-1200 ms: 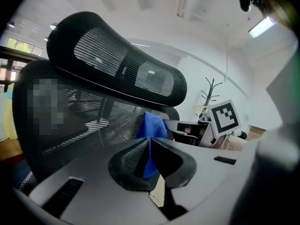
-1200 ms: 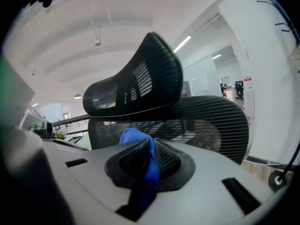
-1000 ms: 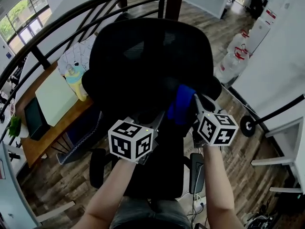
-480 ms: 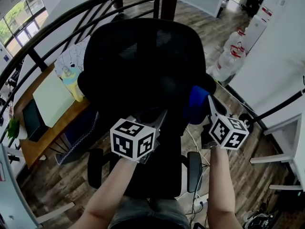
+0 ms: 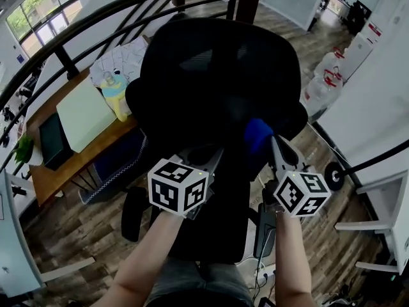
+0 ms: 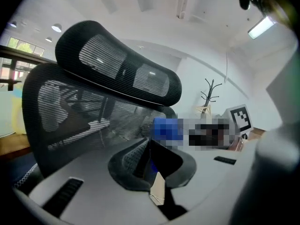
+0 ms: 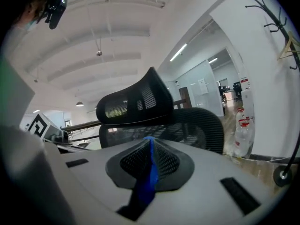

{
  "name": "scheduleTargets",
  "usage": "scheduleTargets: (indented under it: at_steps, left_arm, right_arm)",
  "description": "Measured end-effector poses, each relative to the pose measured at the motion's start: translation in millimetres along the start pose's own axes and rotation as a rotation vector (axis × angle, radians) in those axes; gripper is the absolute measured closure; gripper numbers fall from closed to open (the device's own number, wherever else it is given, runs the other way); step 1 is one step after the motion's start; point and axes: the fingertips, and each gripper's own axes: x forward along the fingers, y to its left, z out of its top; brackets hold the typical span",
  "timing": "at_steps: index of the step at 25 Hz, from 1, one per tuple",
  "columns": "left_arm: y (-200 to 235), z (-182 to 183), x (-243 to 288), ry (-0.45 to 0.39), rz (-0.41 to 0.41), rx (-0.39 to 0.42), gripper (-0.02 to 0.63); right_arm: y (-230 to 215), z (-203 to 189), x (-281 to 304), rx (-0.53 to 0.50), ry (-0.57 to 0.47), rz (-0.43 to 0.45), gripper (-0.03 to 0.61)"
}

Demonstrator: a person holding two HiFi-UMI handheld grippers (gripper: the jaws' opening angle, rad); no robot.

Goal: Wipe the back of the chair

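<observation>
Blue cloth (image 7: 149,177) runs as a narrow strip between the jaws of the right gripper (image 7: 150,142), which are clamped on it. In the head view that gripper (image 5: 271,142) reaches up from the lower right, and the bunched cloth (image 5: 257,135) sits at its tip, against the lower right edge of the chair's back (image 5: 217,75).

The left gripper (image 6: 149,146) has its jaws pressed together. A pale sliver shows at their seam, but what it is cannot be told. In the head view it (image 5: 216,155) points up from the lower middle of the frame at the bottom of the chair back, just left of the cloth. Its own view shows the cloth (image 6: 166,128) as a blue patch at the right edge of the mesh back (image 6: 70,111), under the curved headrest (image 6: 117,64).

Black mesh fills the upper middle of the head view, where the chair is seen from behind and above. In the right gripper view the headrest (image 7: 133,102) rises above the back (image 7: 197,125).

Bare forearms (image 5: 150,254) come in from the bottom edge. A dark curved railing (image 5: 96,24) crosses the upper left, with a wooden desk (image 5: 70,165) below it at the left. Large water bottles (image 5: 323,85) stand at the right on the plank floor (image 5: 83,235). A coat stand (image 7: 276,13) shows in the upper right of the right gripper view.
</observation>
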Motion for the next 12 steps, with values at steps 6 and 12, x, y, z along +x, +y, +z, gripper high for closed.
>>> scheduleTargets:
  at_steps: [6,12]
  left_arm:
    - [40,-10,-48,-0.024,0.105,-0.046,0.588]
    - [97,-29,-109,-0.054,0.232,-0.116,0.588]
  right_arm:
    - [79,-29,35,0.01,0.06,0.164,0.541]
    - [169,-68,84,0.017,0.13,0.318,0.541]
